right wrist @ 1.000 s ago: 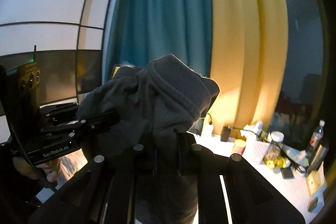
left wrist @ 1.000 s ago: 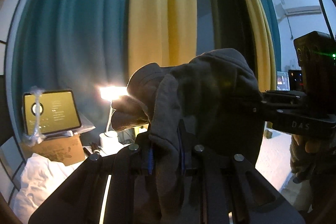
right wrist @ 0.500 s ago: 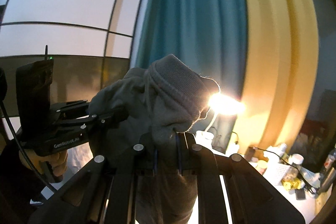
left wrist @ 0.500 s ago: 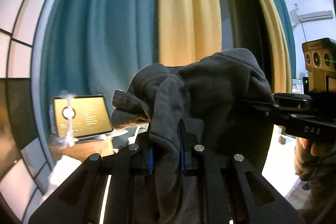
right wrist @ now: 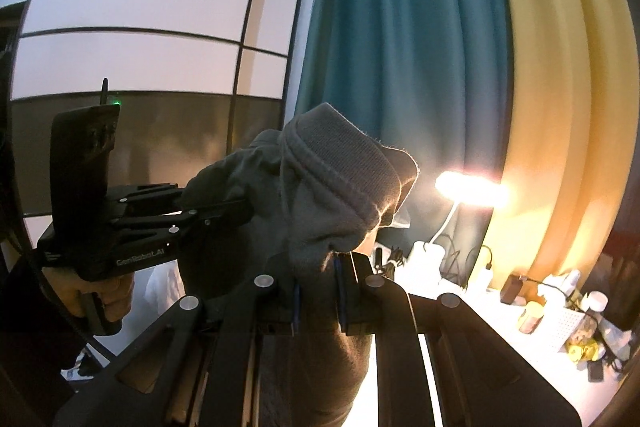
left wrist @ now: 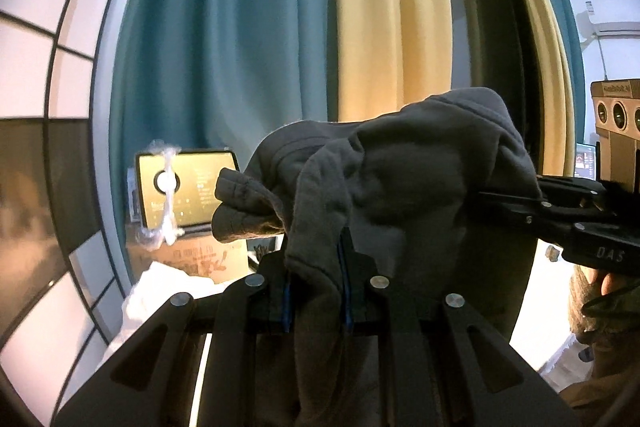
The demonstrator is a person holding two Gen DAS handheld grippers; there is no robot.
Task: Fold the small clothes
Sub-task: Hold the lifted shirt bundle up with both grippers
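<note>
A small dark grey garment (left wrist: 400, 179) hangs in the air between both grippers, bunched over the fingers. My left gripper (left wrist: 316, 267) is shut on a fold of it, and the cloth hangs down between the jaws. My right gripper (right wrist: 316, 279) is shut on its ribbed edge (right wrist: 340, 167). In the left wrist view the right gripper (left wrist: 560, 203) comes in from the right and pinches the garment's far side. In the right wrist view the left gripper (right wrist: 216, 207) does the same from the left. The garment's lower part is hidden behind the gripper bodies.
Teal and yellow curtains (left wrist: 280, 47) hang close ahead. A tablet (left wrist: 184, 191) stands on a cardboard box (left wrist: 192, 259) with white cloth (left wrist: 160, 291) below it. A lit lamp (right wrist: 468, 187) and a cluttered white desk (right wrist: 540, 311) are at the right.
Both grippers have risen and tilted up with the garment held between them; the background has dropped in both views. The grips have not changed.
</note>
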